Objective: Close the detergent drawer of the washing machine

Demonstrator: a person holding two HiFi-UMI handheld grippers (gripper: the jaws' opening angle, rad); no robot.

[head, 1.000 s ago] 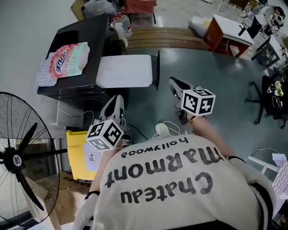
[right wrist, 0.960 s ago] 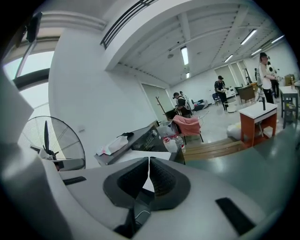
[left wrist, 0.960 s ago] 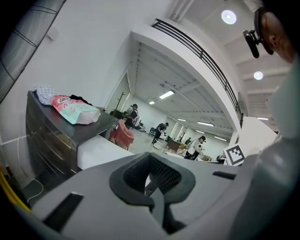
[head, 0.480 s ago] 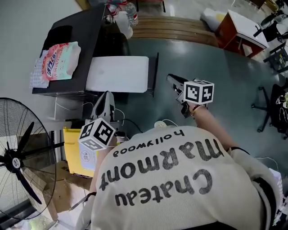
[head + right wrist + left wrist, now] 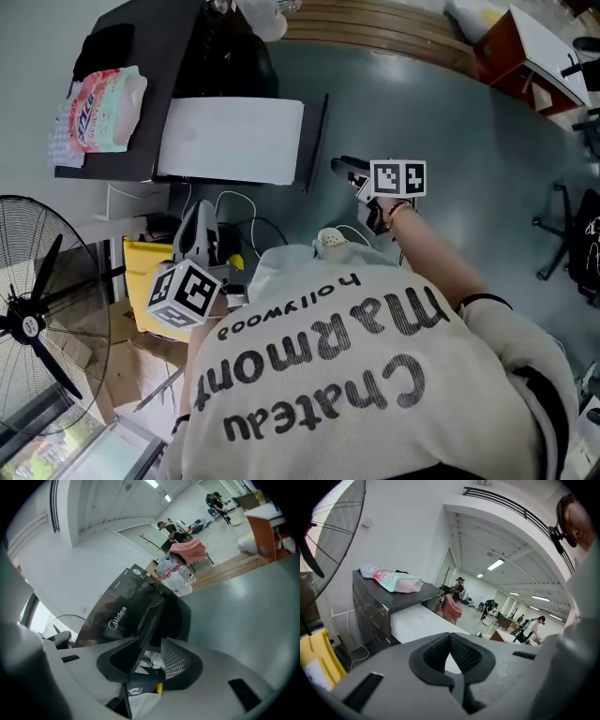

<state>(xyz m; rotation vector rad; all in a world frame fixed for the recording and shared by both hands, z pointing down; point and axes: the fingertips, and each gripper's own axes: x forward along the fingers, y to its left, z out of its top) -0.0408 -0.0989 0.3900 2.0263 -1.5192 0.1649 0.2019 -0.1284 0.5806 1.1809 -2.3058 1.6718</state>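
Cream sweatshirt [image 5: 375,403], dark lettering [image 5: 328,361]; grey left hand-held gripper [image 5: 199,210], right hand-held gripper [image 5: 340,166], black-and-white marker cubes [image 5: 185,292] [image 5: 398,178]

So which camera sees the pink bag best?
The head view: the pink bag lies whole, seen from above. The left gripper view shows it side-on; the right gripper view misses it.

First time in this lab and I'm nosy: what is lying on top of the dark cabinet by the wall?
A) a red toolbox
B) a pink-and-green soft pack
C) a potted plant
B: the head view shows a pink-and-green soft pack lying flat on the top of the dark cabinet.
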